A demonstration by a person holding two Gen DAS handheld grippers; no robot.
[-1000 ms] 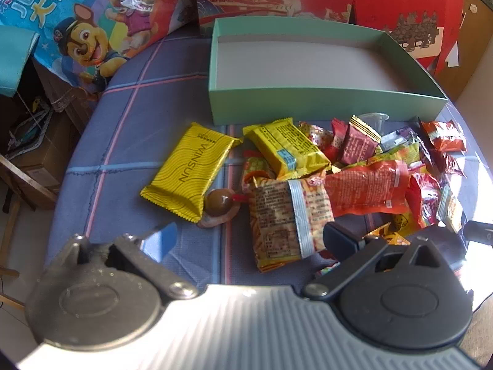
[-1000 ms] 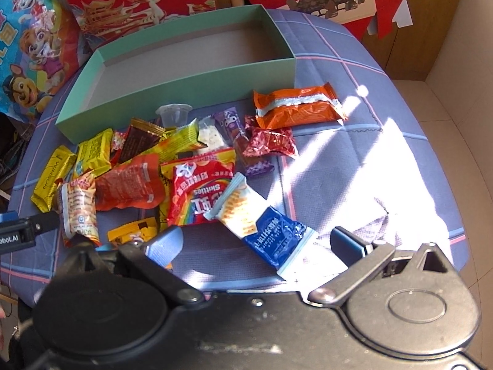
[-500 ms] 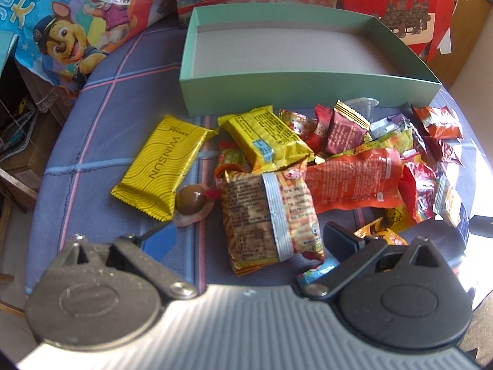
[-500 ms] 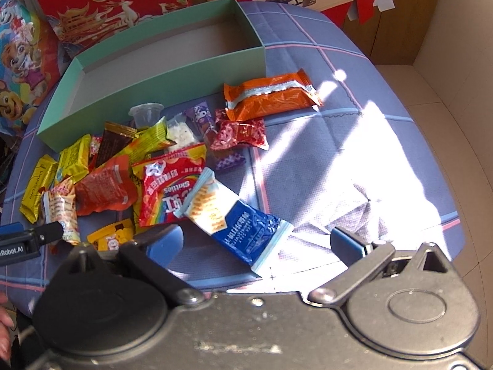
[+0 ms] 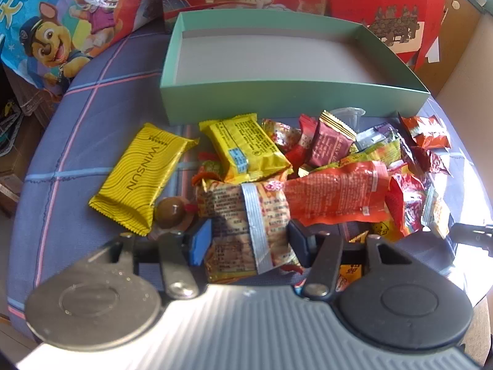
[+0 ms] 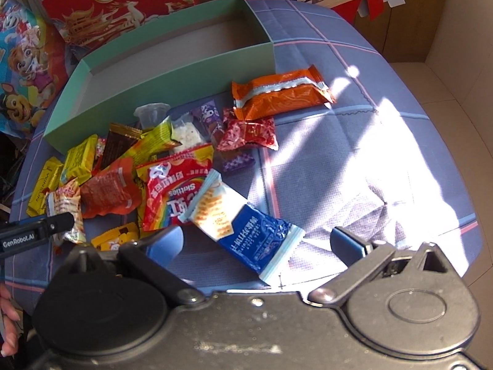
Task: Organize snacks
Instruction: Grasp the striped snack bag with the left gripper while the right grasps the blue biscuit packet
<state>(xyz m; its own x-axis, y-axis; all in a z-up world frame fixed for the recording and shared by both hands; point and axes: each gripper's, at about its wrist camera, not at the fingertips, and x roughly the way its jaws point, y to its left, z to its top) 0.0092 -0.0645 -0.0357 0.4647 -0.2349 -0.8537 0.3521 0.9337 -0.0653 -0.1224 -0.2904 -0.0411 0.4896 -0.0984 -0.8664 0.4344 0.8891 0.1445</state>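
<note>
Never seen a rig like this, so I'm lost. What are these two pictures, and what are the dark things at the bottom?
A person holds tongs, the dark shapes, in each hand; a camera on each looks forward, giving one picture per hand. Snack packets lie on a blue checked cloth before an empty green box. The left tongs have just been closing and now pinch an orange packet with a silver seam. The right tongs stand open, a blue-and-white packet between them, ungripped.
</note>
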